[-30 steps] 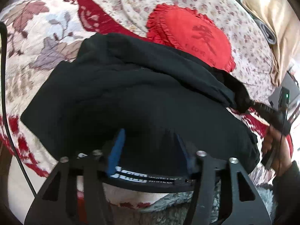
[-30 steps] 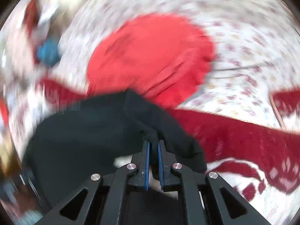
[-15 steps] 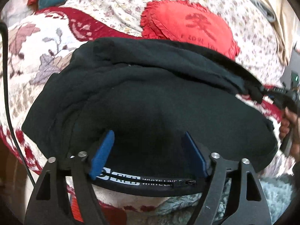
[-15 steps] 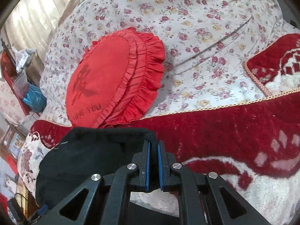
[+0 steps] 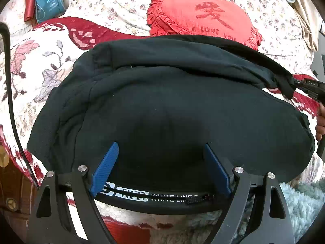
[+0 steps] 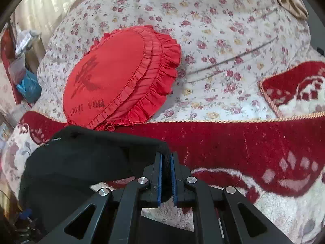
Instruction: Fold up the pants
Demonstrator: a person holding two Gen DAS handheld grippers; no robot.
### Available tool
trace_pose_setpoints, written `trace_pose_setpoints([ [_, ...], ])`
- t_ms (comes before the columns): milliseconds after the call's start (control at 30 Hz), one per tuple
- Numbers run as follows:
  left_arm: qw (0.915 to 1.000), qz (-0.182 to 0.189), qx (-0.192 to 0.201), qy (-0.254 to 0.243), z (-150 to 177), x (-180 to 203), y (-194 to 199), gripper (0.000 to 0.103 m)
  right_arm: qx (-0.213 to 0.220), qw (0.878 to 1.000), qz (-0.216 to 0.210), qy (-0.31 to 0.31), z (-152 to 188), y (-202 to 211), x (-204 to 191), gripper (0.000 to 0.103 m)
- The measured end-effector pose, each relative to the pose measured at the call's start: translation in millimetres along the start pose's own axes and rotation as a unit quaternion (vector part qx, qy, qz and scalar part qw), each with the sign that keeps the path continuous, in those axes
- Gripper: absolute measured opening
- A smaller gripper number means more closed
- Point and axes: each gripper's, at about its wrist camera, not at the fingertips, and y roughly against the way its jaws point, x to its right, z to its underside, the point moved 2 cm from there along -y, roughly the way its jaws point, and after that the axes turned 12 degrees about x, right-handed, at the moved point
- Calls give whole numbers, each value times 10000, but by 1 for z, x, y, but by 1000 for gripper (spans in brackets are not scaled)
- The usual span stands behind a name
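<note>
The black pants (image 5: 172, 101) lie bunched in layers on the red and white blanket (image 5: 36, 61). My left gripper (image 5: 160, 148) is open, its blue pads just above the near part of the pants, holding nothing. My right gripper (image 6: 166, 158) is shut on a fold of the pants (image 6: 85, 158) at their right end; it also shows at the right edge of the left wrist view (image 5: 304, 85), pulling the top layer taut.
A red frilled heart cushion (image 5: 203, 18) lies just behind the pants on a floral quilt (image 6: 223, 30). A blue bag (image 5: 48, 4) stands at the far left. A black cable (image 5: 10, 93) runs down the left. Grey fluffy fabric (image 5: 300, 201) lies near right.
My left gripper has drawn back and opened wider over the pants. My right gripper has swung right and slowed, keeping its grip and stretching the top layer sideways.
</note>
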Motion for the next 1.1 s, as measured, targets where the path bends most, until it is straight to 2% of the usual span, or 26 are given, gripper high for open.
trace_pose_setpoints([
  [333, 10000, 9, -8, -34, -1, 3, -1, 89, 154, 9991, 131, 381, 3, 1, -8, 7],
  [533, 9999, -9, -65, -146, 1, 8, -4, 94, 82, 9995, 118, 298, 3, 2, -7, 7],
  [600, 9998, 19, -98, -186, 2, 10, -6, 102, 61, 9994, 103, 338, 3, 2, -7, 7],
  [1100, 9991, -77, -180, -370, 3, 16, -10, 102, -54, 9982, 120, 591, 7, 7, -16, 7],
])
